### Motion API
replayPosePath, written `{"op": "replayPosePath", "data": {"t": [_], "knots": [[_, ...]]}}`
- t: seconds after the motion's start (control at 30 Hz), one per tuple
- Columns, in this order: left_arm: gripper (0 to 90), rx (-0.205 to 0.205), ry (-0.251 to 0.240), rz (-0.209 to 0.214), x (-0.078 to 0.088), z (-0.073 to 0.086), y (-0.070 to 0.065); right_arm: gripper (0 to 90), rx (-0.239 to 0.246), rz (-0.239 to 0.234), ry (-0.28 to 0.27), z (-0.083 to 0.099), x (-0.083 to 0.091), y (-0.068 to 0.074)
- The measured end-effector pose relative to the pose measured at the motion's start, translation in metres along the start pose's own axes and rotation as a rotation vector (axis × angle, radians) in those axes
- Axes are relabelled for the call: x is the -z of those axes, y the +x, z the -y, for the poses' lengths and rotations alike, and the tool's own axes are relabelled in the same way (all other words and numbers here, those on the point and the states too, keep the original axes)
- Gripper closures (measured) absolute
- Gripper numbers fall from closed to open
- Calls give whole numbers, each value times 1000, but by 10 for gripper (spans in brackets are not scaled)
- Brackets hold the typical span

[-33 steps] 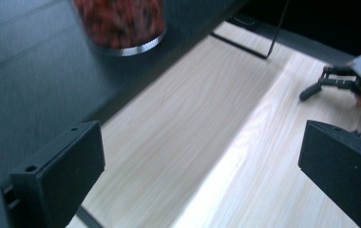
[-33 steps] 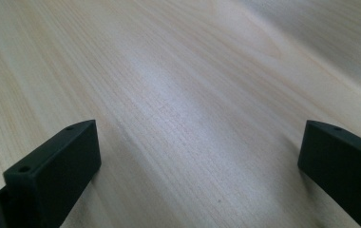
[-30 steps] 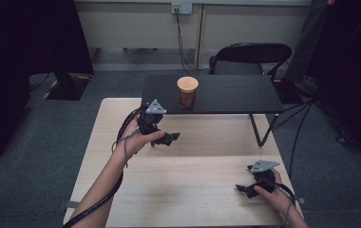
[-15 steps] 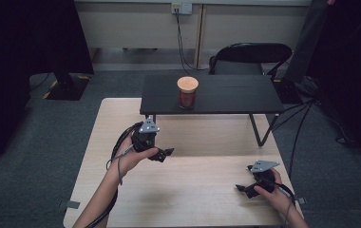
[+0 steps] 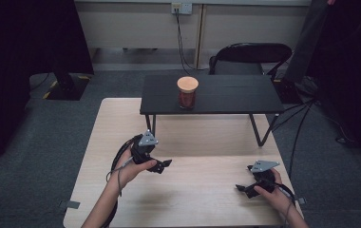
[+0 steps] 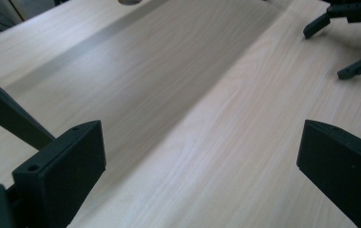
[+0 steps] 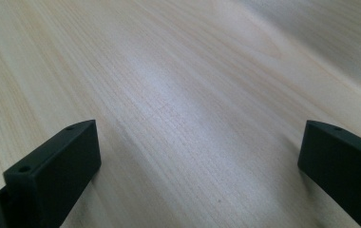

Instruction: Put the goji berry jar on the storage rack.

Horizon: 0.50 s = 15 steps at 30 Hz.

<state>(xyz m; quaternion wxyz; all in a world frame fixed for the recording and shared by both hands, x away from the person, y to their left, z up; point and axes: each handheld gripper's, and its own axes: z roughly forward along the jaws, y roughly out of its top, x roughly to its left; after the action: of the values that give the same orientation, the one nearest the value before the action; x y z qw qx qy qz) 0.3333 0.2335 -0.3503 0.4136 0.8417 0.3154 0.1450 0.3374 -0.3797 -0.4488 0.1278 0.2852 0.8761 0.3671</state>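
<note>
A jar (image 5: 187,93) with dark red contents and a pale round lid stands on a low black table (image 5: 226,97) at the far end of the wooden table (image 5: 202,199). My left gripper (image 5: 163,166) hovers low over the wooden table left of centre, jaws pointing right. In the left gripper view, the left gripper (image 6: 202,161) is open with only bare wood between its jaws. My right gripper (image 5: 244,178) rests near the front right, jaws pointing left. In its own view, the right gripper (image 7: 200,166) is open and holds nothing. The left gripper view also shows the right gripper (image 6: 335,47).
The black table's slanted legs (image 5: 259,130) stand on the wooden top. A black chair (image 5: 250,54) sits behind it. Cables (image 5: 307,118) hang off the right side and another cable (image 5: 119,164) trails from my left gripper. Grey carpet surrounds the table.
My left gripper has drawn back from near the black table toward the person and dropped lower over the wood. The right gripper has stayed put.
</note>
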Motion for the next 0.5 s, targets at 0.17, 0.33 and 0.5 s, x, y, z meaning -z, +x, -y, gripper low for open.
{"op": "replayPosePath", "data": {"t": [0.17, 0.33, 0.5], "knots": [[17, 11, 18, 5, -7, 21, -3, 0, 0, 0, 0, 0, 0, 0], [17, 37, 19, 13, -14, 46, -2, 0, 0, 0, 0, 0, 0, 0], [20, 54, 30, -2, -18, 64, -2, 0, 0, 0, 0, 0, 0, 0]]}}
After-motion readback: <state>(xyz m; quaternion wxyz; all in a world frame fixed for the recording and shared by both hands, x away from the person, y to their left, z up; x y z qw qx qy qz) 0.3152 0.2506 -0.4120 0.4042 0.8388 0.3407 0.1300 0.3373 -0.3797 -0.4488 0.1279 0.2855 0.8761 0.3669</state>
